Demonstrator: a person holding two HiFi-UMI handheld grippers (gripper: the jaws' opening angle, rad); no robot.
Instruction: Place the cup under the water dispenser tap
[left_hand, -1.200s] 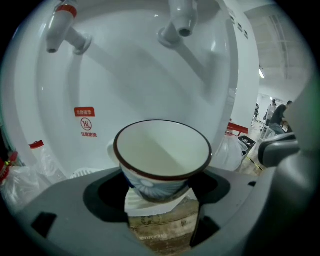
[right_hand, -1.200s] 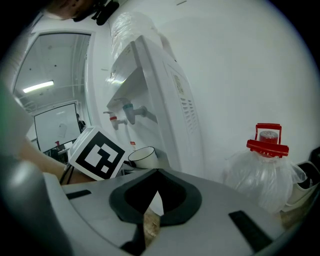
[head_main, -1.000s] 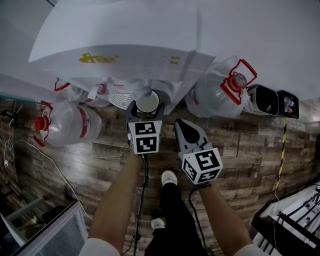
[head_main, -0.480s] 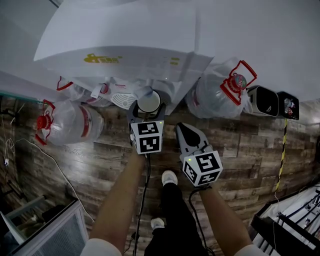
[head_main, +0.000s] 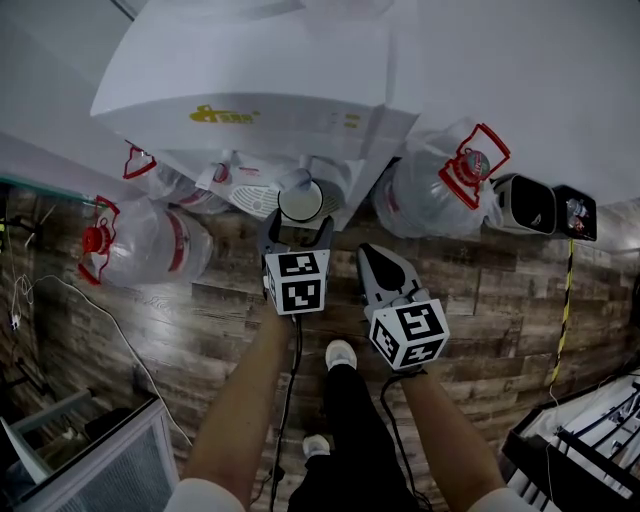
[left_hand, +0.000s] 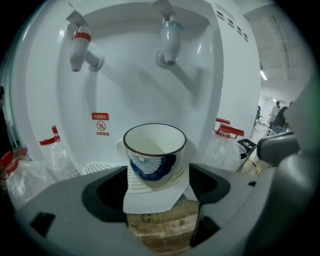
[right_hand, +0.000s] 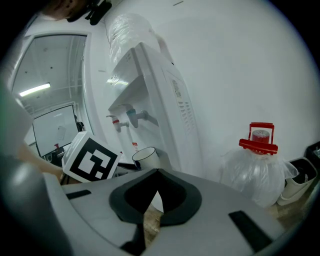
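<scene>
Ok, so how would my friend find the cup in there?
Find the big white water dispenser. In its recess, under the blue tap and not the red one, stands the cup. Unlike the big clear bottles nearby, it is small and white, with a dark rim and a blue flower.

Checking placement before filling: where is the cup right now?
In the left gripper view the cup sits on the drip tray below the blue tap, just ahead of the open left gripper.

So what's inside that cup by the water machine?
The cup shows only a bare white inner wall, no drink visible. Its near rim hides the very bottom in the left gripper view, and the head view is too small to settle it.
</scene>
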